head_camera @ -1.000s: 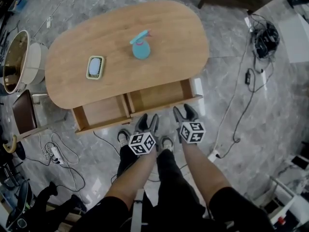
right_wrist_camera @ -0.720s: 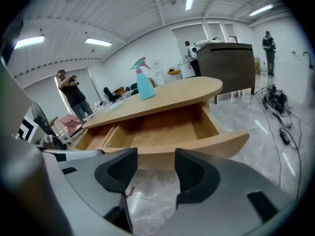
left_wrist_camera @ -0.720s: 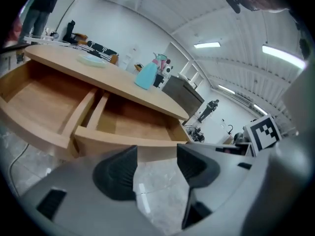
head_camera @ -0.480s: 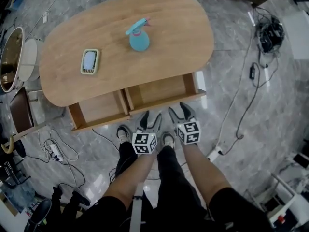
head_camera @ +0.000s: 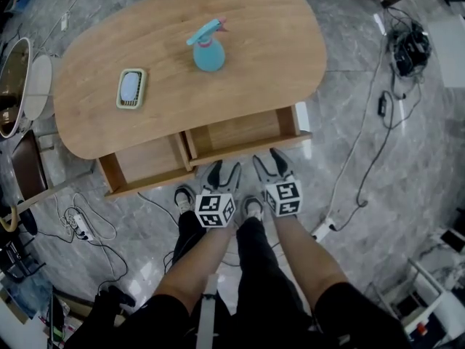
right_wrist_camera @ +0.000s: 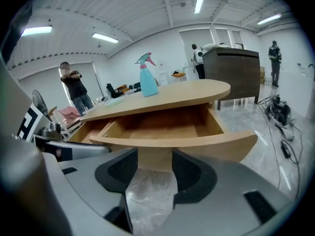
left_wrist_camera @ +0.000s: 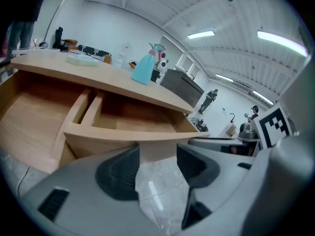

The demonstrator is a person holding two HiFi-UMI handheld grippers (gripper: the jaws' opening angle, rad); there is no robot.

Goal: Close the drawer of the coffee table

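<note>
Jaws apart and empty, the left gripper (head_camera: 222, 171) and right gripper (head_camera: 272, 160) sat just short of the open drawer (head_camera: 247, 149) front ahead, the push seemingly not yet begun and calling for even forward pressure.

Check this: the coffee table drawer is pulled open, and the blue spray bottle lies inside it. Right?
No. The spray bottle stands upright on the tabletop, not inside the drawer; the head view shows that. The drawer is open, as you said.

i see wood coffee table (head_camera: 261, 42) | on top: blue spray btl (head_camera: 208, 54) + green-rimmed device (head_camera: 131, 89) | well apart
</note>
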